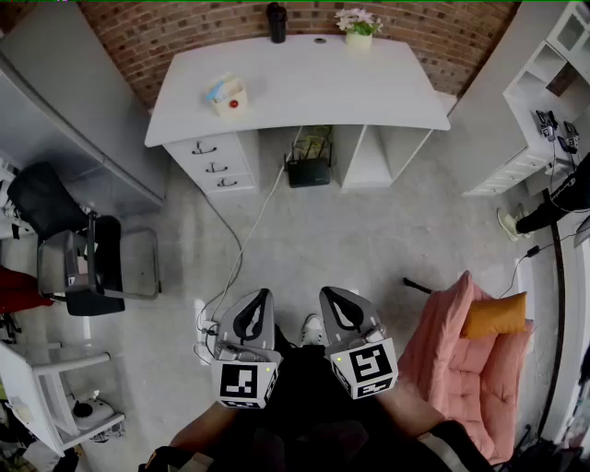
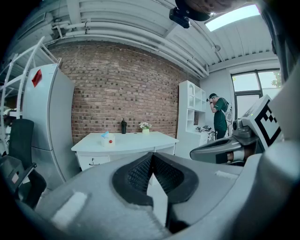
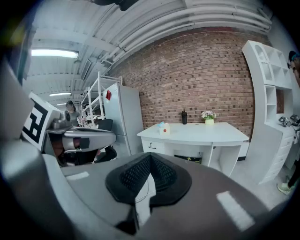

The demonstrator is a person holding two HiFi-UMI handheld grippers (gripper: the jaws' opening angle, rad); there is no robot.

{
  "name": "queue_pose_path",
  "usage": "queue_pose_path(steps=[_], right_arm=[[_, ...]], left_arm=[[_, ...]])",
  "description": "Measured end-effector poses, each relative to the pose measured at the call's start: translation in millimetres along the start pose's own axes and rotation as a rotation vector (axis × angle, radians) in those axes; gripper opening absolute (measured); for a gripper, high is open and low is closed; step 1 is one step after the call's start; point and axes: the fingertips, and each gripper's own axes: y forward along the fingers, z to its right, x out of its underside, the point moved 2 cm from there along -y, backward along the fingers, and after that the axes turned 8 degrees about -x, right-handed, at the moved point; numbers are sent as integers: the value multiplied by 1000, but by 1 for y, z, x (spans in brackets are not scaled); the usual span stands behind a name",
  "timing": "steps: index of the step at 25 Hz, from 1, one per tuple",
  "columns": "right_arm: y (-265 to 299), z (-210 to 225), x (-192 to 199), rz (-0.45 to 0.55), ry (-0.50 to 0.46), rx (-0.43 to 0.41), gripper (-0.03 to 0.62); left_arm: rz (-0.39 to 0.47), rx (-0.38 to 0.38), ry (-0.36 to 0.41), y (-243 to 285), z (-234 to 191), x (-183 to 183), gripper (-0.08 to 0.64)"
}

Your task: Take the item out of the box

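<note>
A small cream box with a red dot on its front and a light-blue item sticking out of its top stands on the left part of the white desk, far ahead of me. The box also shows small in the left gripper view and the right gripper view. My left gripper and right gripper hang side by side over the floor, well short of the desk. In both gripper views the dark ribbed pads meet at the tips, left gripper and right gripper alike, with nothing between them.
A black bottle and a flower pot stand at the desk's back edge. A black office chair is at the left, a pink armchair with an orange cushion at the right. Cables and a power strip lie on the floor. A person stands by the white shelves.
</note>
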Motion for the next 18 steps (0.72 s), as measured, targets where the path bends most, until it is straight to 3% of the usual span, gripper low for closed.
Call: queue_pose_path(steps=[18], right_arm=[[-2,3,-1,15,38,-16,0]], left_arm=[[5,0,4,1,5,-4,5]])
